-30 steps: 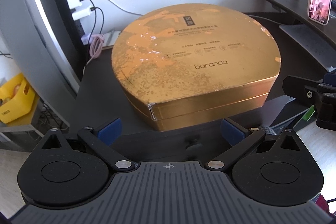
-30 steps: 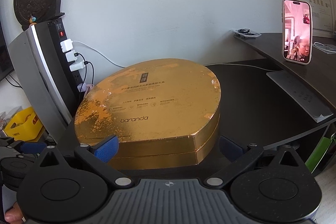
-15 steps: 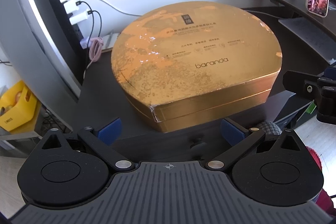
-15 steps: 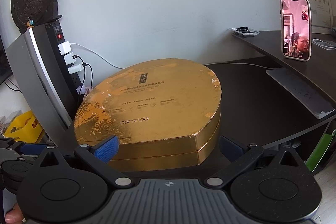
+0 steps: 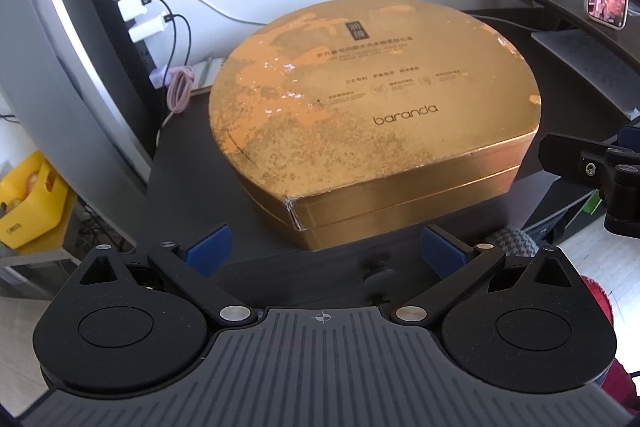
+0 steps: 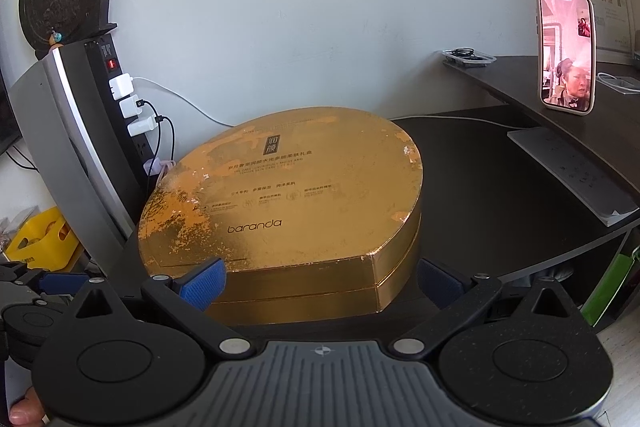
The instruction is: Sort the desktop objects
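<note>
Both claws gape wide and empty: the left claw (image 5: 324,253) and right claw (image 6: 320,281) hover just short of the gold box (image 5: 360,115), which sits on the dark worktop (image 5: 180,163) beside a power strip (image 6: 120,99).

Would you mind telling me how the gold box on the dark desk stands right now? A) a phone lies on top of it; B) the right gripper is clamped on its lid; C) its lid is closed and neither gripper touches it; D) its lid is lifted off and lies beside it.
C: the gold box has its lid seated, and both the left gripper and right gripper are open and short of it.
</note>
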Tool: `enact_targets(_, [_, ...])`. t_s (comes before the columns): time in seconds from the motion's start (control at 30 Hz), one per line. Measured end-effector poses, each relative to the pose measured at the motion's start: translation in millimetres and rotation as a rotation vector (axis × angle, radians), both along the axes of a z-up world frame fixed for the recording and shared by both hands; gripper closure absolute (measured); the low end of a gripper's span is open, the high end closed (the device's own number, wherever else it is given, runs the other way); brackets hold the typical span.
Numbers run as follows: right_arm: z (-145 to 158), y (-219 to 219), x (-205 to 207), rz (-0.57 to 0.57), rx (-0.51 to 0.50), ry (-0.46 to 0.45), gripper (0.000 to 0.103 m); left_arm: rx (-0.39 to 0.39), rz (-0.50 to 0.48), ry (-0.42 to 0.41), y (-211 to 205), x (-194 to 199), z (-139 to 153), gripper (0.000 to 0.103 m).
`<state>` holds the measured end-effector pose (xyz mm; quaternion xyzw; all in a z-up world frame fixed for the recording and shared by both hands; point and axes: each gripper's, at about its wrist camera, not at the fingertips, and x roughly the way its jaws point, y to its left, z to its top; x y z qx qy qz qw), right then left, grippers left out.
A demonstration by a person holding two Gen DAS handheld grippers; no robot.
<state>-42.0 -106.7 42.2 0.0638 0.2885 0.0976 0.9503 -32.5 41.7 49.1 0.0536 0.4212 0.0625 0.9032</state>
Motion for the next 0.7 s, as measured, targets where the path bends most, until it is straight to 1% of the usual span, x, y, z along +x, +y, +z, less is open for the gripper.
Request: enact_targets(0.7, [-3.8,2.4,5.6,-0.001,-0.006,0.023,0.001,-0.004,-0.007,0.02,-0.2,5.1,-5.7,0.0])
